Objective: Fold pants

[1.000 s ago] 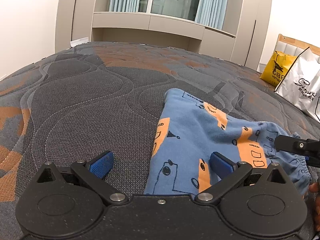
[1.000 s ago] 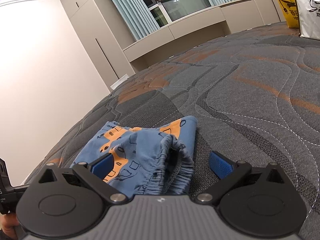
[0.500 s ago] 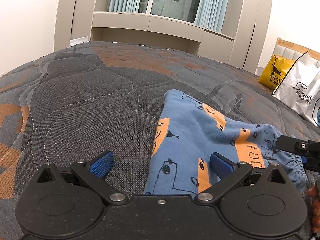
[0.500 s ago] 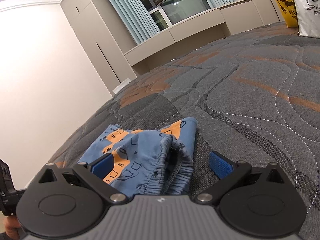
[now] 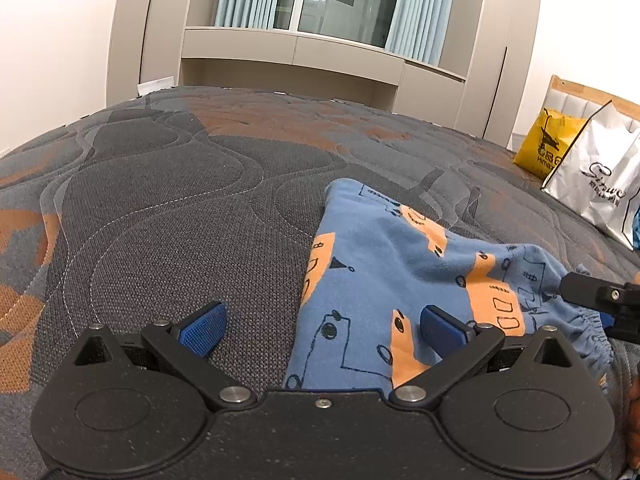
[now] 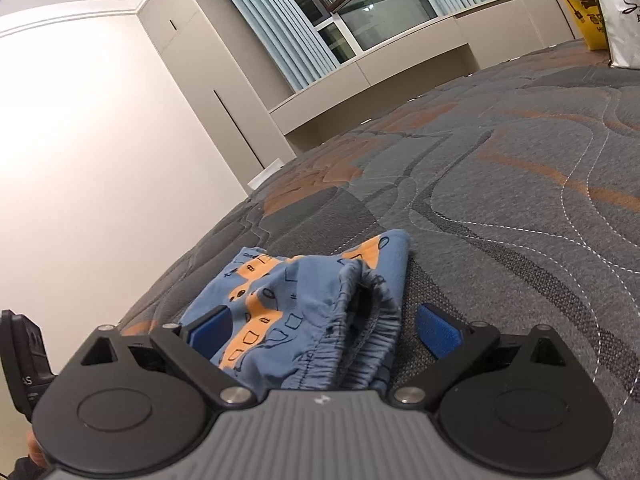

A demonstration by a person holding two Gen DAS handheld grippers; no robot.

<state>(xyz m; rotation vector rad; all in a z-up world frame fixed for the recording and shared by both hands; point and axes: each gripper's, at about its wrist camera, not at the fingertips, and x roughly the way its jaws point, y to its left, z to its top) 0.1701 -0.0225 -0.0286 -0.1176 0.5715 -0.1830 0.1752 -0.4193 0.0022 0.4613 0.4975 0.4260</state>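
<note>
Blue pants [image 5: 404, 276] with orange and black prints lie folded into a small bundle on the grey quilted bed. My left gripper [image 5: 320, 330] is open; its right finger rests over the near edge of the pants, its left finger over bare mattress. In the right wrist view the pants [image 6: 304, 300] show their gathered elastic waistband toward me. My right gripper [image 6: 324, 330] is open, its fingers on either side of the waistband end. The right gripper's finger [image 5: 596, 294] shows at the right edge of the left wrist view.
The grey and orange quilted mattress [image 5: 168, 208] stretches around the pants. A yellow bag [image 5: 548, 146] and a white shopping bag [image 5: 600, 180] stand at the bed's far right by a headboard. Cabinets and a curtained window lie behind. The left gripper's body [image 6: 22, 364] shows at the left edge.
Both views have tilted and lifted slightly, showing more of the room. The pants have not moved and both grippers stay open.
</note>
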